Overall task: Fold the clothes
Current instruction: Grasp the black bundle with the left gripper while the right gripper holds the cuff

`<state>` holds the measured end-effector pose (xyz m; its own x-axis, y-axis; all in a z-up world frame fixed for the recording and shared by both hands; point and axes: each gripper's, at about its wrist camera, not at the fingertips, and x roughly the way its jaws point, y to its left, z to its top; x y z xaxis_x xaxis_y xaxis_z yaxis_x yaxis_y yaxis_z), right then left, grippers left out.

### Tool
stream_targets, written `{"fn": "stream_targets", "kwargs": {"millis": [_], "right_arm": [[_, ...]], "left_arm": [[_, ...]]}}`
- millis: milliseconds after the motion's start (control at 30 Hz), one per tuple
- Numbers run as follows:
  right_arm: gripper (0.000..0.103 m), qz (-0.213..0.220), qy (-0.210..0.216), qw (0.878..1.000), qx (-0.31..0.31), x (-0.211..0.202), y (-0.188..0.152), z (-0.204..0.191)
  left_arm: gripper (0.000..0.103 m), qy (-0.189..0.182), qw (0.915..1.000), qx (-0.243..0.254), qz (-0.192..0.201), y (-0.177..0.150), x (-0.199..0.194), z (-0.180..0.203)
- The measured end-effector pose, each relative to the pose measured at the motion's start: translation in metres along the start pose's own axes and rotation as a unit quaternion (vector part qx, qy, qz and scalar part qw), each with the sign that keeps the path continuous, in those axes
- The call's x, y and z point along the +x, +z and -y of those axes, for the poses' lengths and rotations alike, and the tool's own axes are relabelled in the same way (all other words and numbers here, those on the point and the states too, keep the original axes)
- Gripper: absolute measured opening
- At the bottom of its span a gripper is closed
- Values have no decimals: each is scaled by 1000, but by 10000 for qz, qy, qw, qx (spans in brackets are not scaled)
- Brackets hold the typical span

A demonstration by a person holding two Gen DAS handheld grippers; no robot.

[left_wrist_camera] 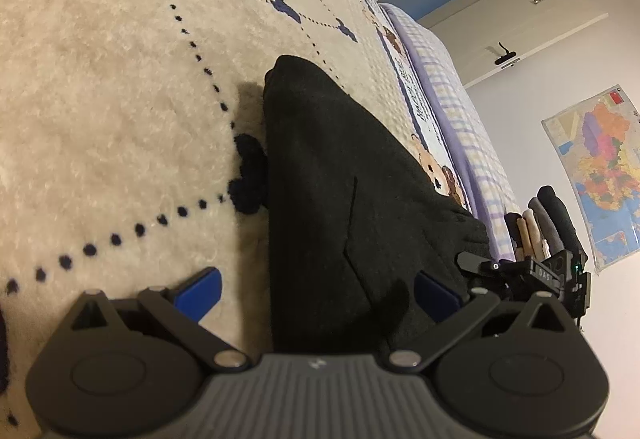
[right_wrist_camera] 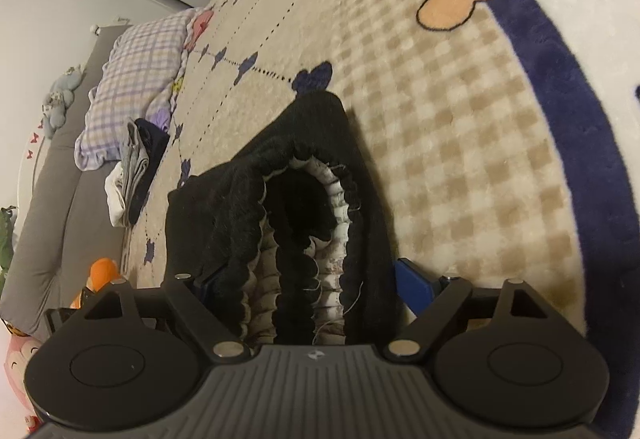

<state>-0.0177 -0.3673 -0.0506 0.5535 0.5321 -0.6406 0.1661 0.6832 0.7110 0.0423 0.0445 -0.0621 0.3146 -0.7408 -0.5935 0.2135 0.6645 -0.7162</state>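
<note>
Right wrist view: black fleecy garment with gathered white waistband (right_wrist_camera: 304, 207) looks soft and floppy; take its thick waistband edge. Both tools, right tool (right_wrist_camera: 304, 279) and left tool (left_wrist_camera: 316, 289), stand wide open, gripping nothing.

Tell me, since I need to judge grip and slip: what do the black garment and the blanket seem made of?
The black garment looks like fleecy knit, matte, with a gathered white elastic-looking band inside its opening; fuzzy nap shows. The blanket seems plush synthetic fleece: curly cream pile, printed navy bows. Fibres cannot be confirmed.
</note>
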Motion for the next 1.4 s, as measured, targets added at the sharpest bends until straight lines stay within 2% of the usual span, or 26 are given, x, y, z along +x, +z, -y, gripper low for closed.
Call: {"fn": "stream_targets", "kwargs": {"millis": [167, 400, 633, 933, 1300, 1400], "right_arm": [[92, 8, 13, 10000, -20, 5, 0, 0], [96, 31, -1, 9999, -164, 13, 1, -1], [96, -25, 36, 9998, -216, 12, 1, 1], [96, 53, 91, 9998, -158, 13, -3, 1], [95, 227, 77, 9996, -146, 19, -7, -3], [87, 303, -78, 9993, -210, 21, -8, -9]], "left_arm": [[103, 165, 9995, -218, -132, 6, -6, 0], [103, 246, 9994, -166, -194, 5, -6, 1], [103, 128, 9992, -304, -206, 5, -6, -3], [92, -280, 9990, -142, -307, 2, 12, 10], [91, -154, 9996, 108, -193, -4, 32, 22], [82, 10, 9997, 247, -42, -10, 29, 27]]}}
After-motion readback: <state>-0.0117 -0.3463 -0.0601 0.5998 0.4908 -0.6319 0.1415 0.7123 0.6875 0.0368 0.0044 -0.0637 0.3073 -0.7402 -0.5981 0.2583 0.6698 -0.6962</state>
